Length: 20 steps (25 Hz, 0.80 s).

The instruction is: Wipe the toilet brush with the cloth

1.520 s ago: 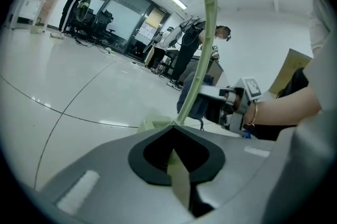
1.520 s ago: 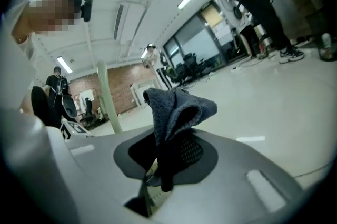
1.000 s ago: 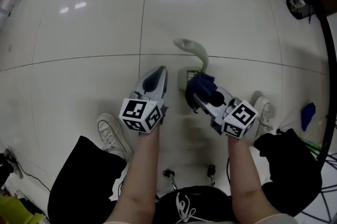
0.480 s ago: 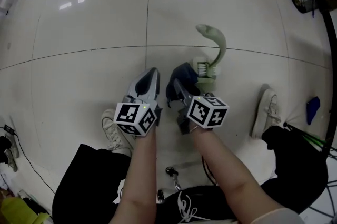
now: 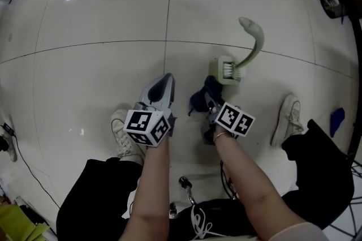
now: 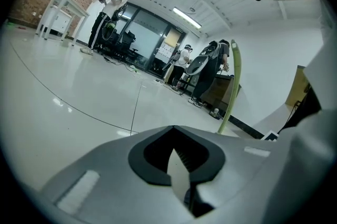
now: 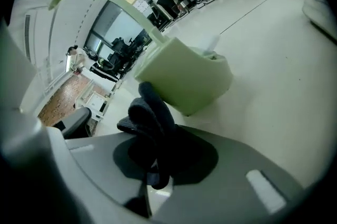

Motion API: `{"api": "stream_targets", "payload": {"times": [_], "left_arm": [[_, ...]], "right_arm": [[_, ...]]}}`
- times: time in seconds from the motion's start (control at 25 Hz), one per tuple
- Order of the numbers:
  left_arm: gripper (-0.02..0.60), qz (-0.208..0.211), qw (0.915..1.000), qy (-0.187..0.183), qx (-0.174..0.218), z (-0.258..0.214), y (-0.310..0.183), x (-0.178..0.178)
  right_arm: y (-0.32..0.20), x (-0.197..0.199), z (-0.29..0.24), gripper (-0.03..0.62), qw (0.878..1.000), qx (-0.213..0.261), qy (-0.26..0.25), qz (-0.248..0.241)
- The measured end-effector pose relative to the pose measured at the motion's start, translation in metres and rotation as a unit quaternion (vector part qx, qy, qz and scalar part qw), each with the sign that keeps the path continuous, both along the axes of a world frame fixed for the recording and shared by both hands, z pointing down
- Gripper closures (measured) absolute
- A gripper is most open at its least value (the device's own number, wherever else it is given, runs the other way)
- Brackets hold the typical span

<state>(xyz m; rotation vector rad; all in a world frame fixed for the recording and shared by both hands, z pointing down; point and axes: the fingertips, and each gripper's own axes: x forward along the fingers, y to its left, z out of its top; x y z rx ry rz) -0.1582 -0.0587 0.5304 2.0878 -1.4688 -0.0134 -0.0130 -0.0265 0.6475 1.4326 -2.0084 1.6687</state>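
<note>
— When sizing up the wipe, starting big: where on the tiled floor (image 5: pixel 85 19)?
— Standing upright on it: toilet brush (image 5: pixel 228 70) in a pale green holder (image 5: pixel 217 68), just ahead and slightly right of the right gripper (image 5: pixel 208 97). Near; actual contact unclear. Long axis along the curved handle (image 5: pixel 258 44), rising from the holder and bending over at the top.
— Nearer tongs?
— Right gripper, plainly. Clamped on the dark blue cloth (image 5: pixel 198 101), bunched folds poking toward the holder. Left gripper (image 5: pixel 162 89) farther off to the left, pinched together on nothing.
— Any brand, label, lettering?
— None legible on brush or cloth. Only black-and-white square markers (image 5: pixel 148 125) on the gripper cubes.
</note>
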Motion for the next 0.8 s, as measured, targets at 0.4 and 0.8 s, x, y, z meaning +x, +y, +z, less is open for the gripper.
{"api": "stream_targets", "payload": {"times": [0.4, 0.8], "left_arm": [[0.575, 0.004, 0.9998, 0.003, 0.017, -0.015, -0.001, -0.007], [0.575, 0.016, 0.9998, 0.013, 0.002, 0.002, 0.013, -0.006]], "right_arm": [[-0.054, -0.081, -0.06, 0.531, 0.995, 0.078, -0.007, -0.066], [-0.068, -0.043, -0.029, 0.531, 0.995, 0.034, 0.003, 0.093]]}}
